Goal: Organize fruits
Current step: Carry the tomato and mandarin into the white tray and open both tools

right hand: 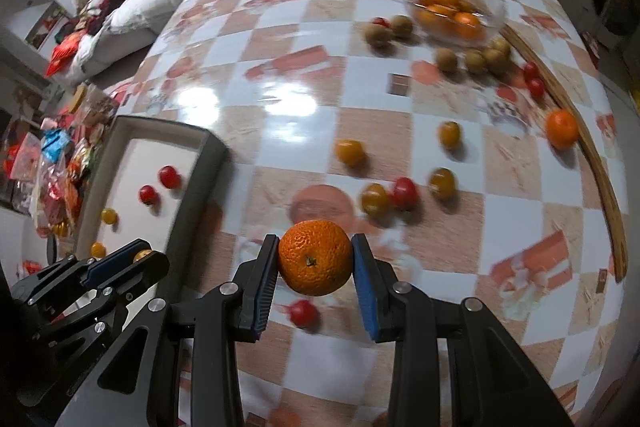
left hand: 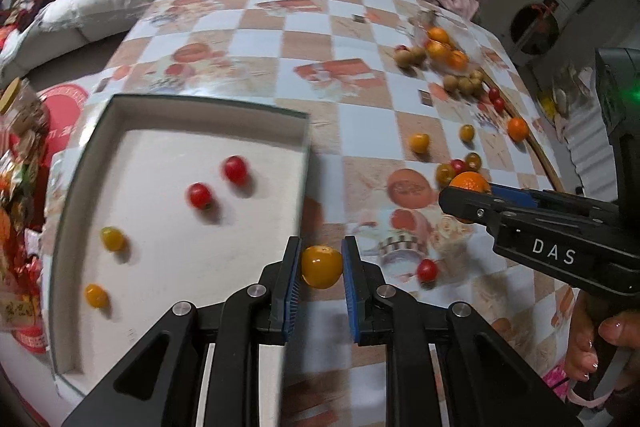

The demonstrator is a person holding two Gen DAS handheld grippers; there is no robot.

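The left gripper point(left hand: 321, 267) is closed on a yellow-orange tomato point(left hand: 322, 266), both blue pads touching it, just beside the right rim of the white tray point(left hand: 306, 155) at lower centre of the left wrist view. The tray floor holds two red tomatoes point(left hand: 216, 183) and two yellow tomatoes point(left hand: 105, 265), well apart, with bare floor between them.

The right gripper point(right hand: 315, 259) is closed on a mandarin point(right hand: 315, 258), held above the checked tablecloth point(right hand: 280, 67) at lower centre of the right wrist view. In the upper right of that view a glass bowl point(right hand: 494, 17) contains mandarins; brown round fruits point(right hand: 474, 61) lie just beside it. A wooden rim point(right hand: 600, 171) curves along the right table edge, with one loose mandarin point(right hand: 562, 129) touching or nearly touching it. The tablecloth's centre left is bare.

Readable marking: "DAS" point(left hand: 554, 256) on the right gripper body.
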